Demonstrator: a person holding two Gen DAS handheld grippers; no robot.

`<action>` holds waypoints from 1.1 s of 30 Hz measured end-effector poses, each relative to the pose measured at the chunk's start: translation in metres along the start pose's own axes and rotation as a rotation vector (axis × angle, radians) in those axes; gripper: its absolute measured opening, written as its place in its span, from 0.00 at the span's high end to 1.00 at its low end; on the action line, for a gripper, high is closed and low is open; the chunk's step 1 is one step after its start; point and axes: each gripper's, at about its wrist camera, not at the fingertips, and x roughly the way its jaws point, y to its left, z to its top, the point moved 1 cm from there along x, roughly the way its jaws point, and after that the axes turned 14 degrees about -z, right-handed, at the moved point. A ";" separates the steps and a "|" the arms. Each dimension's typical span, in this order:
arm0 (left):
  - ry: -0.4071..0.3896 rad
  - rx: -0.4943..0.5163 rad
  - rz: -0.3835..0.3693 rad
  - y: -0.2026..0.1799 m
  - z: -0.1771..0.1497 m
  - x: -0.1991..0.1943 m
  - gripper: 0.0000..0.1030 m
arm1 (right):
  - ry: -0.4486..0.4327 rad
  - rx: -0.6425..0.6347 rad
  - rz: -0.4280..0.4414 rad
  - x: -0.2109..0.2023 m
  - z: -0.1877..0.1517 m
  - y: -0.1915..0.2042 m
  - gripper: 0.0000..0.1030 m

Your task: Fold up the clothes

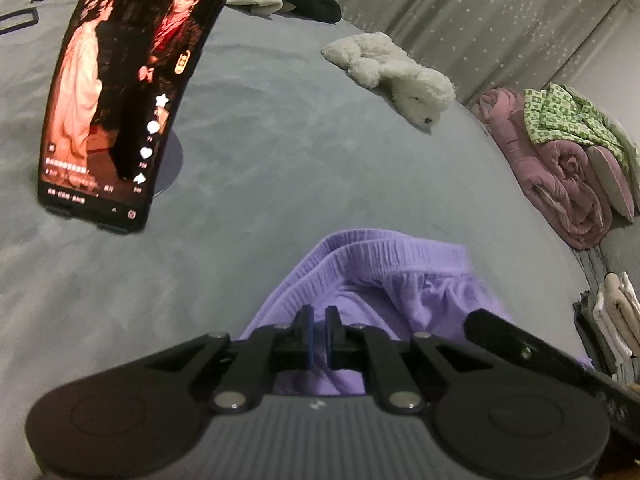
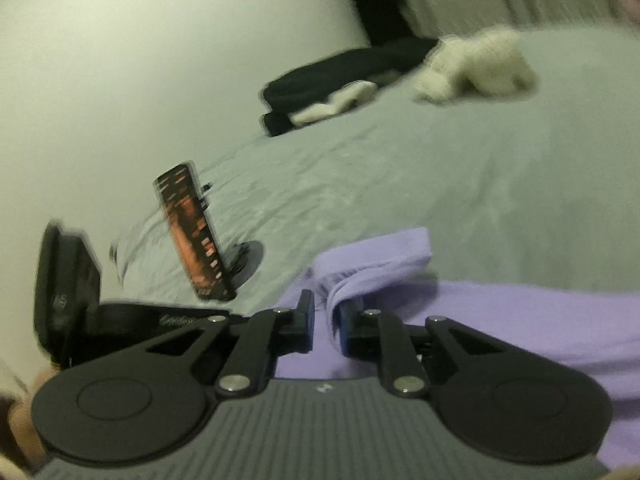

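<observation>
With the purple garment (image 1: 384,280) bunched on the near bed (image 1: 280,140), the left gripper (image 1: 319,330) is clamped on its near-left edge while the right gripper (image 2: 326,320) has fabric between part-closed jaws at right.

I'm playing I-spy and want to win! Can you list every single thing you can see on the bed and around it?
purple garment: one, lilac, on the bed right in front, ribbed waistband facing away
phone: one, black, screen lit, propped upright on a round stand at the left
plush toy: one, white, lying farther back on the bed
dark clothes: a small pile, black with something pale, at the far side
pink quilt: one, rolled up, at the right edge
green patterned cloth: one, green and white, on top of the quilt
bed cover: one, grey
curtain: grey, starry, behind
left claw: shut on the purple garment
right claw: a fold of the garment between its fingers
</observation>
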 end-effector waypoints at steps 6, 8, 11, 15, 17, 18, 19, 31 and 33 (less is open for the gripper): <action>0.008 -0.014 -0.004 0.002 -0.003 -0.007 0.93 | 0.060 -0.227 0.070 -0.003 -0.019 0.032 0.83; 0.010 -0.031 -0.012 0.004 -0.003 -0.010 0.92 | 0.112 -0.296 0.056 0.002 -0.029 0.040 0.83; 0.013 -0.067 -0.037 0.008 -0.004 -0.015 0.85 | 0.158 -0.359 0.028 0.007 -0.040 0.045 0.83; 0.019 -0.157 -0.094 0.016 -0.003 -0.025 0.67 | 0.152 -0.347 0.051 0.002 -0.042 0.043 0.82; 0.013 -0.210 -0.135 0.019 -0.003 -0.031 0.58 | 0.145 -0.340 0.053 0.000 -0.042 0.041 0.82; 0.009 -0.223 -0.148 0.020 -0.003 -0.034 0.54 | 0.148 -0.331 0.057 -0.001 -0.042 0.040 0.82; 0.007 -0.227 -0.157 0.019 -0.003 -0.037 0.52 | 0.151 -0.322 0.061 -0.002 -0.043 0.038 0.82; 0.015 -0.123 -0.101 -0.009 -0.015 -0.042 0.43 | 0.168 -0.272 0.064 -0.019 -0.041 0.038 0.69; -0.005 -0.085 -0.086 -0.016 -0.014 -0.045 0.43 | 0.164 -0.230 0.039 -0.026 -0.041 0.028 0.60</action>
